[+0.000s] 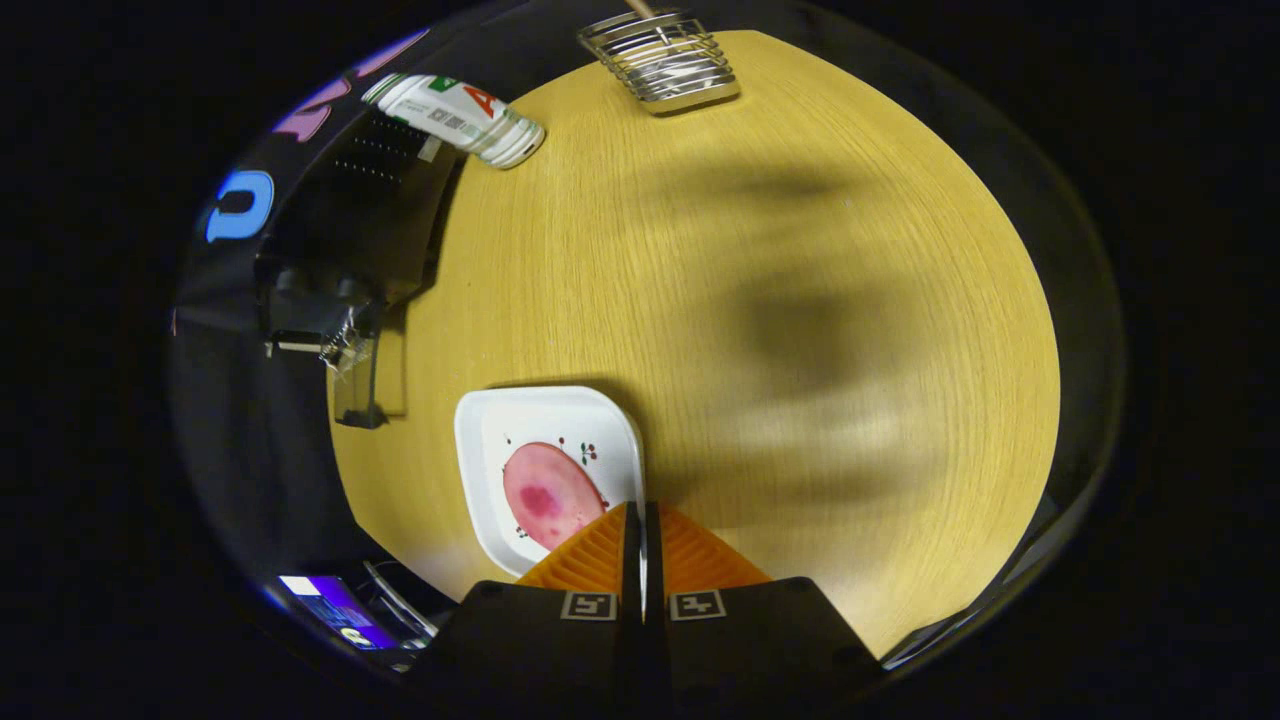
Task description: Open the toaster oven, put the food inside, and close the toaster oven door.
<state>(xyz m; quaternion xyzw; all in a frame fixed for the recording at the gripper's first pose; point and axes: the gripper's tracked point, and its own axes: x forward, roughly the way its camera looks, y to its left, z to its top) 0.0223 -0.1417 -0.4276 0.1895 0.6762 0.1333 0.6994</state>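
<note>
A white square plate (490,420) carries a pink round slice of food (550,495) with a darker red spot. My gripper (642,512) is shut, and the plate's right rim runs into the thin gap between its fingers, where a pale strip shows. The plate casts a shadow on the wooden table (800,200) at its far side. Beyond the plate, to the left, a black toaster oven (350,210) stands at the table's edge. A glass panel with a handle (355,375) hangs from its near side toward the plate; I cannot tell how far the door is open.
A white bottle (460,115) with a printed label stands at the far side next to the oven. A wire metal holder (660,60) sits at the table's far edge. A lit screen (330,605) glows below the table's near left edge. Broad shadows lie across the table's middle.
</note>
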